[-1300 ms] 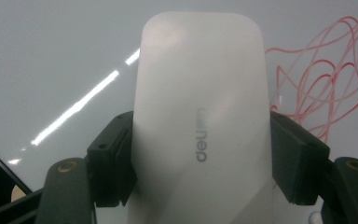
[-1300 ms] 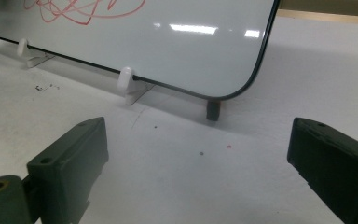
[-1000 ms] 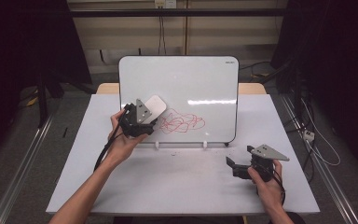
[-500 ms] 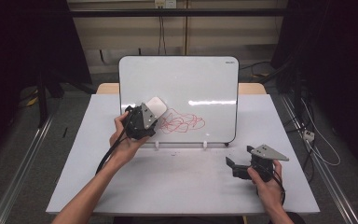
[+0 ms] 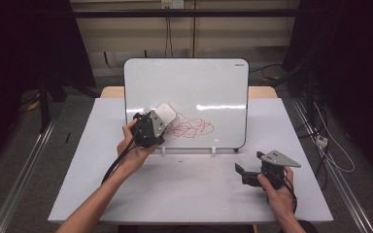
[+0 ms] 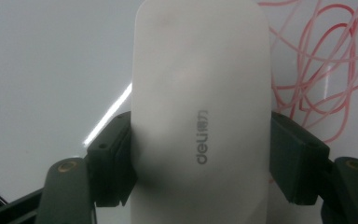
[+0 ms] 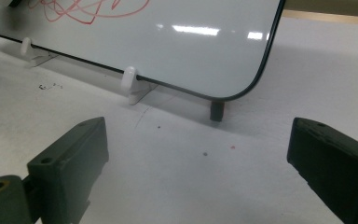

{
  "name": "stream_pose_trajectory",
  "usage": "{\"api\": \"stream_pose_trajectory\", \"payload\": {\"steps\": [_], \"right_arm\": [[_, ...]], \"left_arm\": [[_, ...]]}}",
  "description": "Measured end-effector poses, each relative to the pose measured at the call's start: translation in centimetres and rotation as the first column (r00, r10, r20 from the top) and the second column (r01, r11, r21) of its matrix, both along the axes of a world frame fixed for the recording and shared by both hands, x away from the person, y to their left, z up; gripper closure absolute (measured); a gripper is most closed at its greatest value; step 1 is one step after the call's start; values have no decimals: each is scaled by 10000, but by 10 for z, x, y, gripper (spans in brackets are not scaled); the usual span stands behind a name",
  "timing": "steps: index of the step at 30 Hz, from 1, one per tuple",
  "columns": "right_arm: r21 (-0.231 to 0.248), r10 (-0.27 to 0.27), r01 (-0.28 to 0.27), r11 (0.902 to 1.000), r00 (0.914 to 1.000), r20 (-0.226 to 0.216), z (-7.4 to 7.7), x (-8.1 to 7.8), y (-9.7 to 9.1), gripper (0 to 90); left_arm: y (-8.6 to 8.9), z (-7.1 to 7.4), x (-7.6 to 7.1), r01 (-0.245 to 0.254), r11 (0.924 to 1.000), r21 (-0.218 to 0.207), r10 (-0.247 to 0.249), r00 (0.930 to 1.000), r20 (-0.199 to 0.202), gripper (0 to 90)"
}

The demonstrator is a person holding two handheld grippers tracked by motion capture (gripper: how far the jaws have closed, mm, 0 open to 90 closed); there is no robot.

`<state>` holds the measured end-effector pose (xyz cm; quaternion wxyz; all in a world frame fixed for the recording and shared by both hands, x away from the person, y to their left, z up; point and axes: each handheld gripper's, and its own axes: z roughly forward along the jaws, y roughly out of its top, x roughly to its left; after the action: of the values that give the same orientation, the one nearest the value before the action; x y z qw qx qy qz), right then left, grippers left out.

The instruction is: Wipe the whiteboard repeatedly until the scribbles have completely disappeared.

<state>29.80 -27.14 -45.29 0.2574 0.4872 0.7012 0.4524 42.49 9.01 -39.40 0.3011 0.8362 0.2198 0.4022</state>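
Right gripper [image 5: 246,173]: nearest the person, at about 4 o'clock on the table, held low in the right hand [image 5: 278,191]. Its jaws stand wide apart with nothing between them; in the right gripper view only bare tabletop lies in the gap.

Table [image 5: 199,194]: white top, with small dark specks and a faint red mark in front of the board in the right gripper view.

Left hand [image 5: 135,153]: at about 9 o'clock from the table's middle, forearm coming up from the near edge, cable trailing down beside the wrist.

Left gripper [image 5: 161,119]: raised off the table and pointed toward 1 o'clock at the board. Its jaws are clamped on the eraser, one pad on each long side, as the left gripper view shows.

Eraser [image 6: 200,112]: a white oblong block with grey lettering on its back, held lengthwise between the pads. It sits at the lower left part of the board, just to the left of the scribble, at about 10 o'clock from the table's middle. Its face seems to lie against the board; actual contact cannot be told.

Red scribble [image 5: 190,127]: looping red lines on the board's lower middle, at about 3 o'clock from the eraser.

Whiteboard [image 5: 194,82]: stands upright at 12 o'clock, far side of the table, propped on small white clip feet [image 7: 129,77], with a black rounded rim.
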Motion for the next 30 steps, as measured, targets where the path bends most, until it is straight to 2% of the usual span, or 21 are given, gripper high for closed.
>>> {"api": "stream_pose_trajectory", "payload": {"steps": [7, 17, 23, 30], "right_arm": [[35, -8, 8, 10000, 10000, -19, 0, 0, 0, 51], [10, -11, 11, 10000, 10000, 15, 0, 0, 0, 50], [-55, 57, -56, 10000, 10000, 52, 1, 0, 2, 50], [-23, 37, -37, 10000, 10000, 27, 1, 0, 1, 50]], "left_arm": [[-4, -6, -5, 27, 10000, 72, -27, 10000, -28, 311], [-10, -13, -13, 148, 9990, 428, -148, 9999, 10, 311], [-13, -16, -15, 240, 9988, 421, -241, 9997, 5, 311], [-10, -11, -11, 285, 9995, 169, -280, 9991, -318, 311]]}}
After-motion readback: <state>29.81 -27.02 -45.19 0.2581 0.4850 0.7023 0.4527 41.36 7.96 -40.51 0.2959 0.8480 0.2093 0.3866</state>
